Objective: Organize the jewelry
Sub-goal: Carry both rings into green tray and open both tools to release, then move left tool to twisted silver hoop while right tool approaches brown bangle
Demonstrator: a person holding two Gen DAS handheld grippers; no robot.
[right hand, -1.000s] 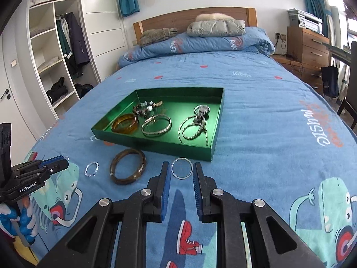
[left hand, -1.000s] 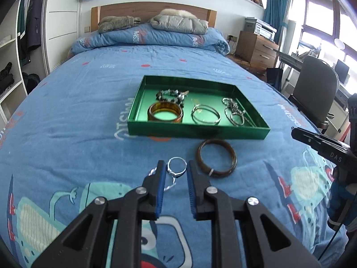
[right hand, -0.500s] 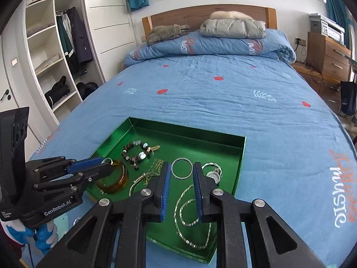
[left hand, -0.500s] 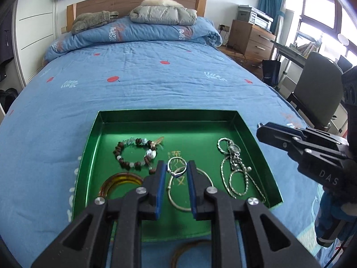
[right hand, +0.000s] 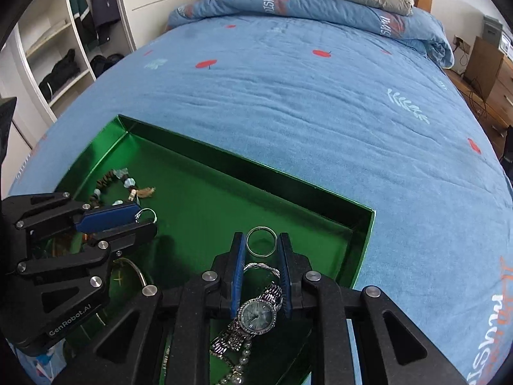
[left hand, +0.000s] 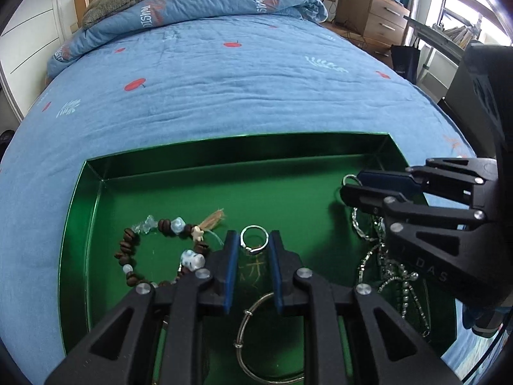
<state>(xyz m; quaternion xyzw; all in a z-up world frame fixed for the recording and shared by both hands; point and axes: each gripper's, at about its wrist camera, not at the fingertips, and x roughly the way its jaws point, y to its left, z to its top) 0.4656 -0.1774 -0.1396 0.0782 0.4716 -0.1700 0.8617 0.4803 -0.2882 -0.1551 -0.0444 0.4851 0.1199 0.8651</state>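
Hovering over the green tray (left hand: pixel 80 211) on the bed, the left tongs (left hand: pixel 254 245) pinch a small ring (left hand: pixel 254 240) and the right tongs (right hand: pixel 262 246) pinch a plain ring (right hand: pixel 261 241), apparently poised to drop both among the bracelets and watch (right hand: pixel 256 317).

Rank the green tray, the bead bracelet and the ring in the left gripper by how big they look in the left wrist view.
1. Green tray, by far the largest.
2. Bead bracelet.
3. Ring held in the left gripper, the smallest, even though it sits nearest the camera.
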